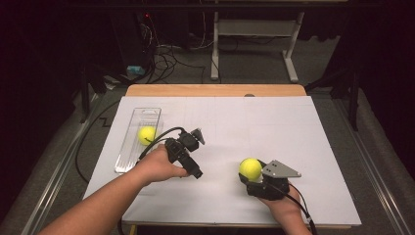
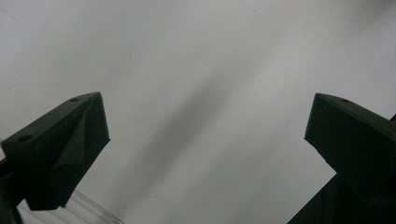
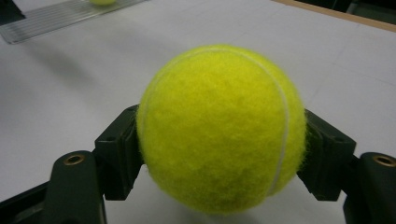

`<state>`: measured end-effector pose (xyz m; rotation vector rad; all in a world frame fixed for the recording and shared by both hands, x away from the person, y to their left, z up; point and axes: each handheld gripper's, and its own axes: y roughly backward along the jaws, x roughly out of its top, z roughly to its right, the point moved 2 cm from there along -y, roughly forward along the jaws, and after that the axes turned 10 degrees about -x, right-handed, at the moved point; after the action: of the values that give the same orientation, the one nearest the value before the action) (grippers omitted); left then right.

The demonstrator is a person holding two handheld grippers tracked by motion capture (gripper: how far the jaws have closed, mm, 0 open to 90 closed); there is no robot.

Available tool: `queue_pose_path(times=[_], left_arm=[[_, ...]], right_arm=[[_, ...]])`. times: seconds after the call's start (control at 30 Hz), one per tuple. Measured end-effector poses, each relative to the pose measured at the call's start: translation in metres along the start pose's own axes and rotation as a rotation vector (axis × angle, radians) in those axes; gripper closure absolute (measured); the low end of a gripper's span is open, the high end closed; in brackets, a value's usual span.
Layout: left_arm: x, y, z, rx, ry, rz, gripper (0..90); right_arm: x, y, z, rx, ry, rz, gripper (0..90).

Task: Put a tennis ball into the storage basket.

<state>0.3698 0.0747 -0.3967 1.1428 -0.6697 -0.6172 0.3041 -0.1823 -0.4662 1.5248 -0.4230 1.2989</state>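
Yellow felt marks two tennis balls here. Your right hand-held gripper [image 1: 250, 175] has its jaws clamped on either side of one tennis ball [image 3: 219, 126], holding it near the front of the white surface [image 1: 274, 127], right of centre. The second tennis ball [image 1: 146, 134] lies in the single clear plastic tray [image 1: 147, 115], which sits lengthwise at the left side of the surface, well apart from the held ball. Your left hand-held gripper [image 2: 205, 140] rests just beside that tray, its two jaws spread wide with nothing between them but bare white sheet.
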Motion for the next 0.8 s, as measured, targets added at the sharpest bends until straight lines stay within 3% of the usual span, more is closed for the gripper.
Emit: queue_pose_path(times=[0.8], left_arm=[[0.004, 0.016, 0.004, -0.014, 0.002, 0.023, 0.7]], right_arm=[[0.02, -0.028, -0.063, 0.163, 0.073, 0.018, 27.2]])
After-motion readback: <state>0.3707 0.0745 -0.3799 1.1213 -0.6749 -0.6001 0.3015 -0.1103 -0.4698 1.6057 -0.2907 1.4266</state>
